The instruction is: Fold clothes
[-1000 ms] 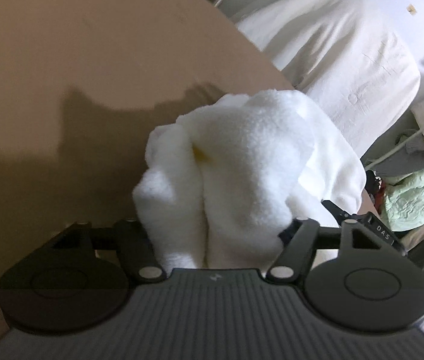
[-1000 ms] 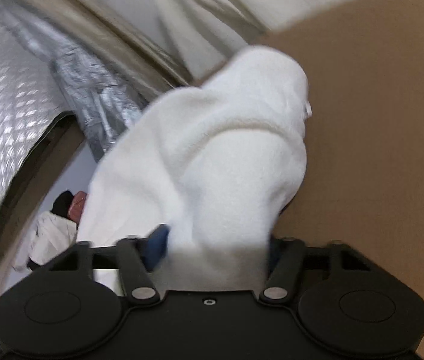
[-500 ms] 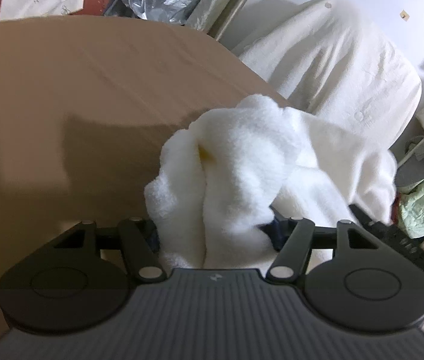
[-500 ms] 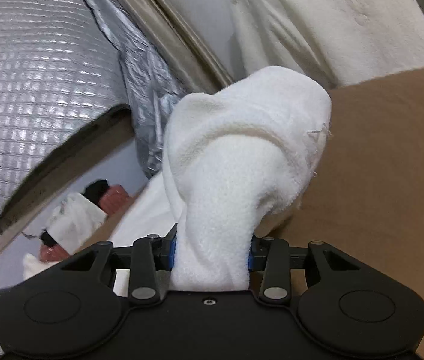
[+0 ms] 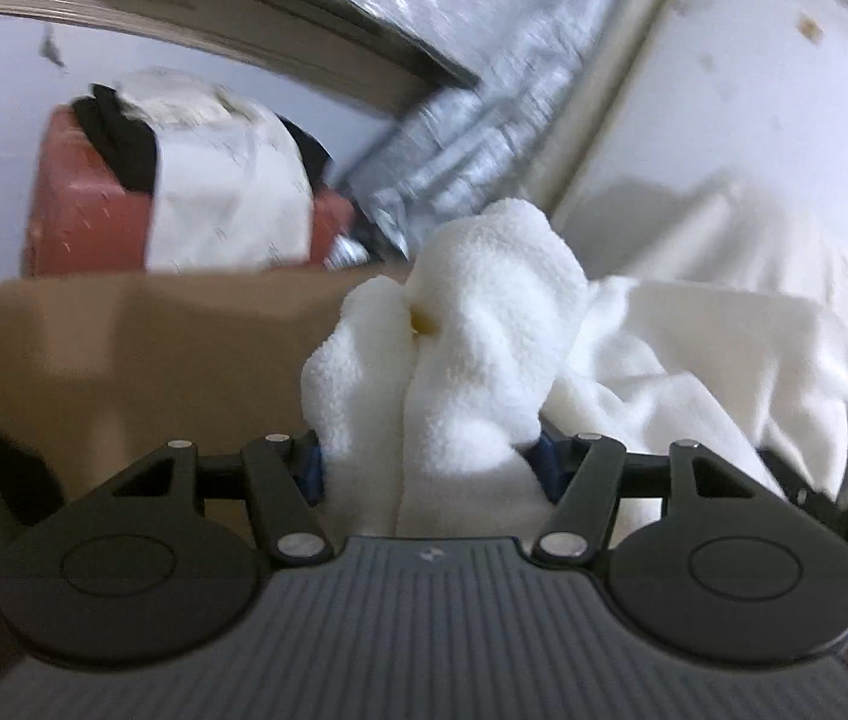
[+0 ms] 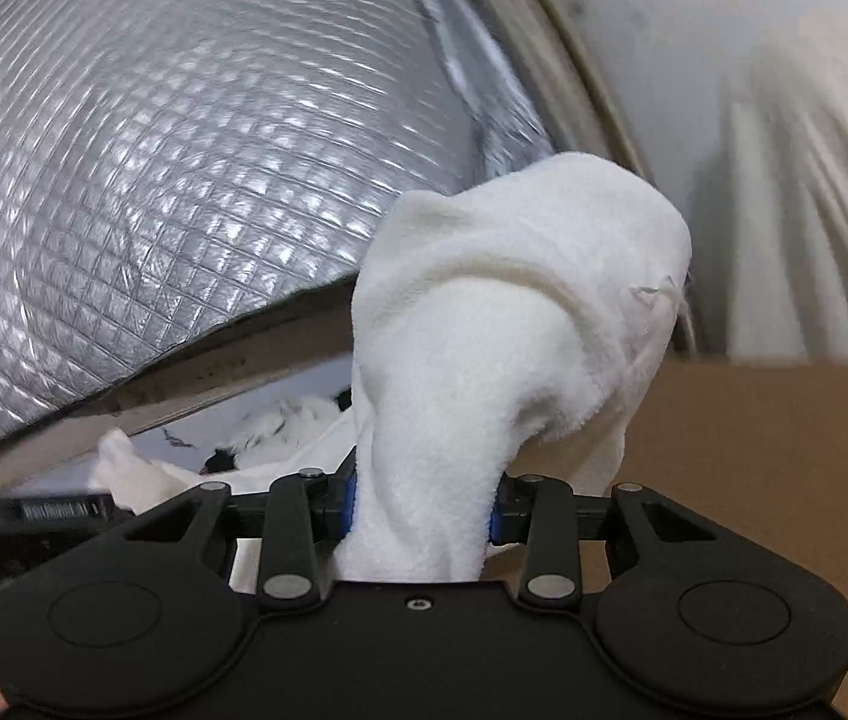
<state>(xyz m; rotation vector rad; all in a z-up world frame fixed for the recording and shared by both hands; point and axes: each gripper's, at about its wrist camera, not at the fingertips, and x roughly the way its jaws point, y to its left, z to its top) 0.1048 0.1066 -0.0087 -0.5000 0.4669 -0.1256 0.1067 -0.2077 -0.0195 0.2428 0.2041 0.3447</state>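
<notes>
**White fleece held up at both ends above the brown table**

Brown tabletop runs flat and bare under both tools, with quilted silver sheeting leaning against the wall behind it.

Nearest to me, the left gripper is clamped on a thick bunch of the white fleece garment, the cloth bulging up between its blue-padded fingers. The right gripper is likewise pinched tight on another bunch of the same garment, which rises in a soft hump in front of it. From the left side the fleece trails off to the right in a slack sweep, so most of it seems off the table, hanging between the two grips.

Farther back sit a red case draped with white cloth and a pale covered heap by the wall.

My guess is that the garment is being lifted and carried, either to spread it flat or to bring one edge over for a fold; the pictures don't settle which. Whichever it is, both grips need to hold evenly and keep the cloth taut between them as it comes down on the table.
</notes>
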